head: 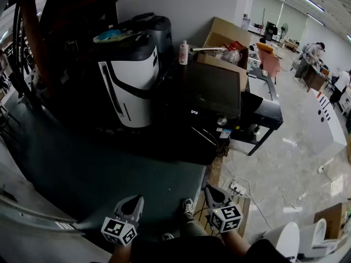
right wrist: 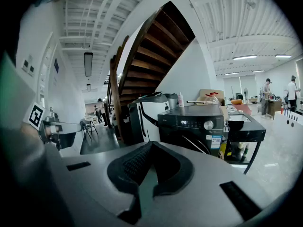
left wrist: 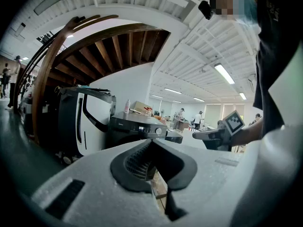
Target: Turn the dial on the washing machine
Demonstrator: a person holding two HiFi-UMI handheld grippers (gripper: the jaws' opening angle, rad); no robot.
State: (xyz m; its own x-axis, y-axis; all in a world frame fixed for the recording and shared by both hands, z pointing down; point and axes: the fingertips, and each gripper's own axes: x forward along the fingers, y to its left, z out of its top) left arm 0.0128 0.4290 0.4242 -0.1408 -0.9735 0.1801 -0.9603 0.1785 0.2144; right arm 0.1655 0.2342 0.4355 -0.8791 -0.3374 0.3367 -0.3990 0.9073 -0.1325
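The black washing machine point(head: 214, 100) stands in the middle of the room, with a silver dial point(head: 221, 121) at the right end of its front panel. Both grippers hang low, well short of it. My left gripper point(head: 136, 200) and my right gripper point(head: 209, 189) are shut, with nothing between their jaws. In the left gripper view the left gripper point(left wrist: 152, 143) points towards the machine point(left wrist: 135, 129) and its dial point(left wrist: 157, 131). In the right gripper view the right gripper point(right wrist: 150, 144) faces the machine point(right wrist: 189, 129), the dial point(right wrist: 208, 125) up and to the right.
A black-and-white appliance point(head: 131, 86) stands left of the machine, under a wooden staircase point(right wrist: 151, 56). A cardboard box point(head: 227, 43) and a white bottle point(head: 184, 52) sit behind. A black stand point(head: 266, 111) is on the right, a power strip point(head: 237, 189) on the floor.
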